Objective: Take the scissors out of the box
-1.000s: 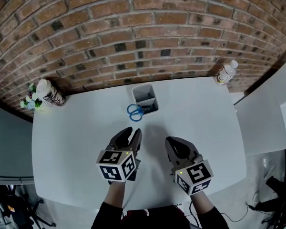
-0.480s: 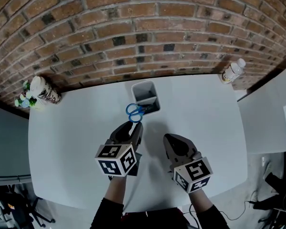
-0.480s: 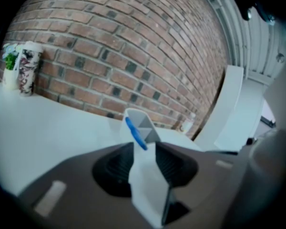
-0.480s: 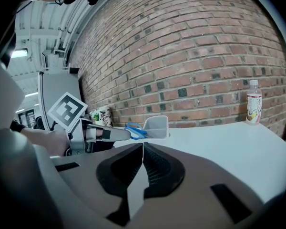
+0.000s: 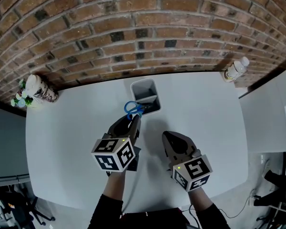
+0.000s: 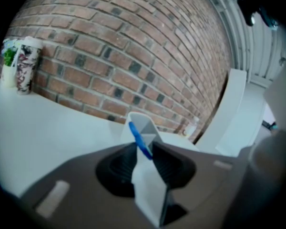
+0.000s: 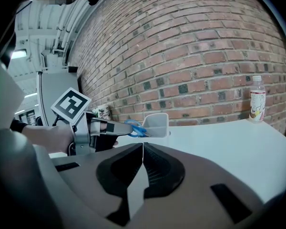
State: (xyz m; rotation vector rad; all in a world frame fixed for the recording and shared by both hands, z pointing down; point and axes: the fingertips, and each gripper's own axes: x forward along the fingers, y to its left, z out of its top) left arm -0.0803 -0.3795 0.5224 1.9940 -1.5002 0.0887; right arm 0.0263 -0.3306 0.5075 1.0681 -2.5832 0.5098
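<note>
A grey box (image 5: pixel 145 95) stands on the white table (image 5: pixel 205 113) near the brick wall. Blue-handled scissors (image 5: pixel 132 109) stick out of its near left side, handles toward me. My left gripper (image 5: pixel 132 119) has reached the handles. In the left gripper view a blue handle loop (image 6: pixel 139 138) sits between the tips of the left gripper (image 6: pixel 144 147) in front of the box (image 6: pixel 145 128); the jaws are closing, with a gap still showing. The right gripper view shows the left gripper (image 7: pixel 121 128) at the scissors (image 7: pixel 135 128) by the box (image 7: pixel 156 124). My right gripper (image 5: pixel 168 136) (image 7: pixel 142 147) hovers shut and empty, further back.
A small bottle (image 5: pixel 236 69) (image 7: pixel 257 103) stands at the table's far right corner. A patterned cup (image 5: pixel 38 88) (image 6: pixel 25 63) with a small plant beside it stands at the far left. The brick wall runs just behind the box.
My left gripper has moved forward to the scissors, and a handle loop now lies between its jaws. The right gripper has crept forward a little.
</note>
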